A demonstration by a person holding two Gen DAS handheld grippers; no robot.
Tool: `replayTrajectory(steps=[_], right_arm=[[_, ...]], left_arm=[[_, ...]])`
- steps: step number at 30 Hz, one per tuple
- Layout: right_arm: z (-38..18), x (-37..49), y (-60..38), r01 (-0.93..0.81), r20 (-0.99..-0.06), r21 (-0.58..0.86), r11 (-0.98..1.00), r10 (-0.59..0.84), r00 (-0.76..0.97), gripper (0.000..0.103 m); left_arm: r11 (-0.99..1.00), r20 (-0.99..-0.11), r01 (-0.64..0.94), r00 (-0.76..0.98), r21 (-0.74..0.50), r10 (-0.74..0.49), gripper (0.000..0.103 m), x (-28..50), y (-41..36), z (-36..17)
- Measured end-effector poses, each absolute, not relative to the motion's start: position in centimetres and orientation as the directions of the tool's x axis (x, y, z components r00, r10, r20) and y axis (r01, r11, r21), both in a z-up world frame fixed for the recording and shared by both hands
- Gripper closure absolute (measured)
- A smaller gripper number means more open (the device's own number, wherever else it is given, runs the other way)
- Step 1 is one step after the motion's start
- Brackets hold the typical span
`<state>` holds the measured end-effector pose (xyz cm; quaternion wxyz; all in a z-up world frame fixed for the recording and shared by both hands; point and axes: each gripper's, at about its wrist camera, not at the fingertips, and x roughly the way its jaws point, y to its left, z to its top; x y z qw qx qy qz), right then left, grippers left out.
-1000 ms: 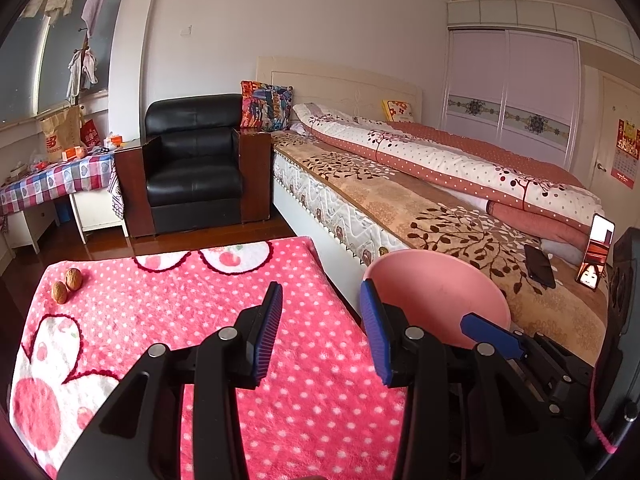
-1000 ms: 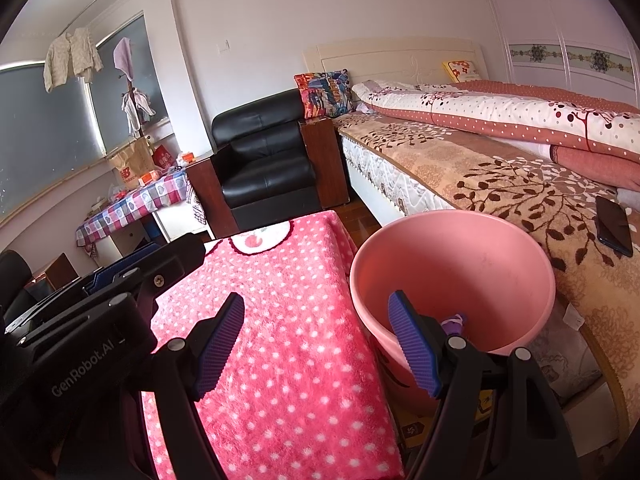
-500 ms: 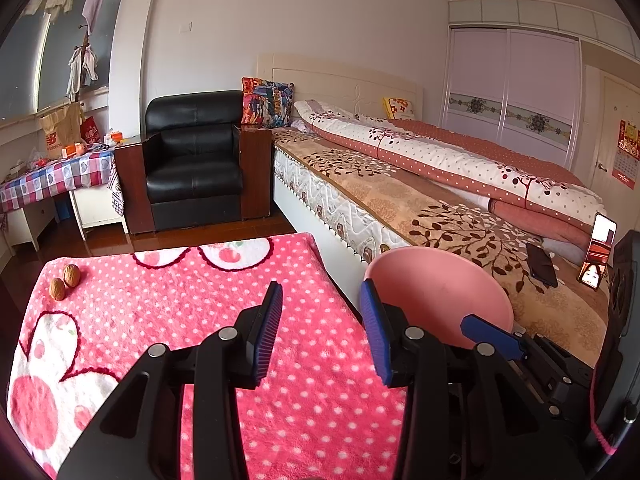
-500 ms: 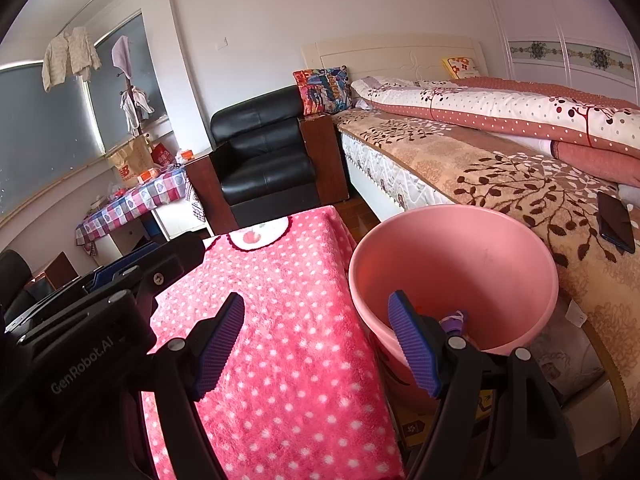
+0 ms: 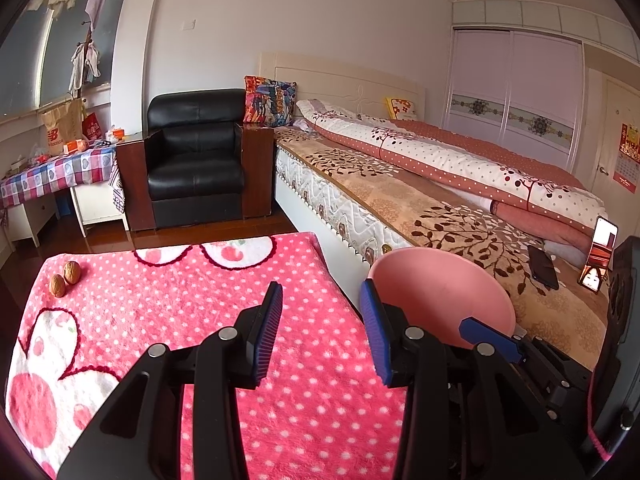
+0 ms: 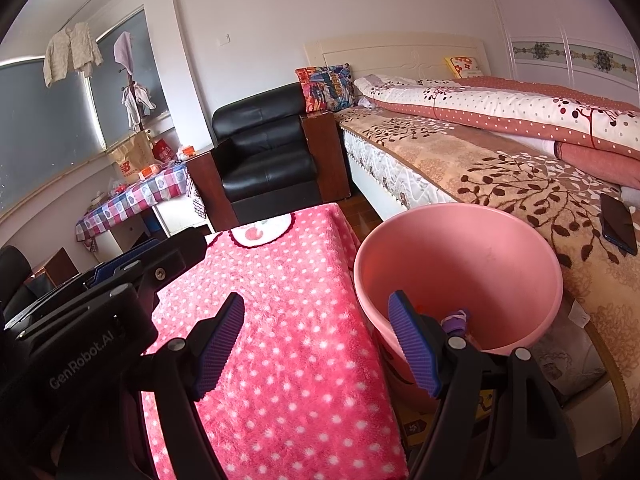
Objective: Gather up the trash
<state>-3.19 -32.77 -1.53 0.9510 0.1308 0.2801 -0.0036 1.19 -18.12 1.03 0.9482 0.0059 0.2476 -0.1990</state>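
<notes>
Right wrist view: pink bucket holds purple scrap.

Two walnuts sit side by side, touching, brown and wrinkled, near the far left corner of the table on its pink polka-dot cover. Over at the table's right edge stands the pink plastic bucket, upright, mouth open, squeezed between table and bed. Down at its bottom lies a small purple scrap with something reddish beside it, too small to identify.
</notes>
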Motion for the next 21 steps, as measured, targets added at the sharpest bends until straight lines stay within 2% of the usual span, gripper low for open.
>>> replayTrajectory(steps=[21], right_arm=[[-1.7,-1.7,-31.5,0.039,-0.548,0.241,0.97,0.103,0.83,0.029]], left_arm=[[0.942,-0.484,0.316,0.811,-0.112,-0.329,0.062,2.5,-16.1,1.0]])
